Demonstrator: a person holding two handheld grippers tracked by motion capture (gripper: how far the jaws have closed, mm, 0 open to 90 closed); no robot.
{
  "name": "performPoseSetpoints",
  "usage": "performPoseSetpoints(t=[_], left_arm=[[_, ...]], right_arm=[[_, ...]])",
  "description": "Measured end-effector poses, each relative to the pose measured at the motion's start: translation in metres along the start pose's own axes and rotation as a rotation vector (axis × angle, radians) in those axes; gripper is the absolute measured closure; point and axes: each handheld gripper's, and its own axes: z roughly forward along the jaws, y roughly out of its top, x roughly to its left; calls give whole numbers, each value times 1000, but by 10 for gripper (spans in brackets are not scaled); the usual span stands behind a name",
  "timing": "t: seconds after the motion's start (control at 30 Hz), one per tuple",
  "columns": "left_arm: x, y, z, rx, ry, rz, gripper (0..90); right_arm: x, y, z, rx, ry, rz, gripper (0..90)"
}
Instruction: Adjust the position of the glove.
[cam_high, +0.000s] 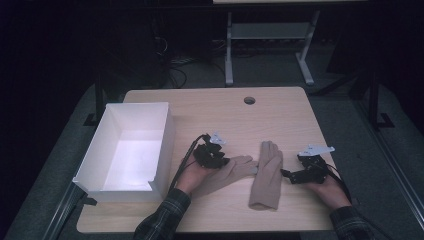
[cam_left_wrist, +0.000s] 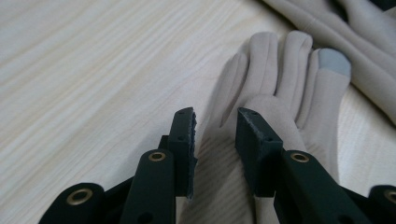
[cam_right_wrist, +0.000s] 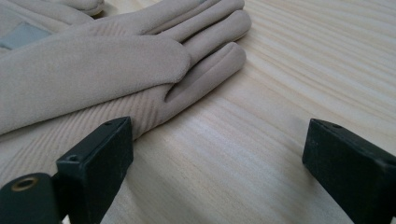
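Jaws of the left gripper (cam_left_wrist: 215, 133) parted a little, nothing pinched — the left glove (cam_left_wrist: 280, 98) lies flat under and ahead of them. Right gripper (cam_right_wrist: 219, 154) spread wide and empty, the right glove (cam_right_wrist: 93, 65) just beside its left jaw. Gloves cross mid-table (cam_high: 295, 115); white box (cam_high: 100, 145) at left.

We see two beige gloves on the wooden table (cam_high: 210, 107): the left glove (cam_high: 227, 172) under our left gripper (cam_high: 216, 159), the right glove (cam_high: 266, 175) beside our right gripper (cam_high: 290, 176). A white box (cam_high: 127, 147) sits left.
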Motion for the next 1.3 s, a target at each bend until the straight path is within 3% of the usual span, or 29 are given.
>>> performPoseSetpoints(t=[0.07,0.13,0.27,0.43,0.57,0.67,0.77,0.87,1.07,1.13,1.3], left_arm=[[1,-1,4,12,-19,13,734],[2,-1,4,12,-39,1,804],[3,-1,3,5,-38,-6,882],[13,0,-4,-53,56,-74,886],[32,-4,-10,-90,150,-183,883],[44,-9,-13,-92,171,-250,844],[46,-13,-16,-84,196,-245,726],[42,-16,-24,-76,213,-239,703],[26,-30,-30,-19,174,-206,846],[22,-33,-29,-6,140,-208,876],[10,-36,-27,4,106,-182,894]], right_arm=[[0,0,0,0,0,0,83],[0,0,0,0,0,0,83],[0,0,0,0,0,0,83],[0,0,0,0,0,0,83],[0,0,0,0,0,1,83],[0,0,0,0,0,1,83],[0,0,0,0,0,0,83],[0,0,0,0,0,1,83],[0,0,0,0,0,1,83],[0,0,0,0,0,1,83],[0,0,0,0,0,0,83]])
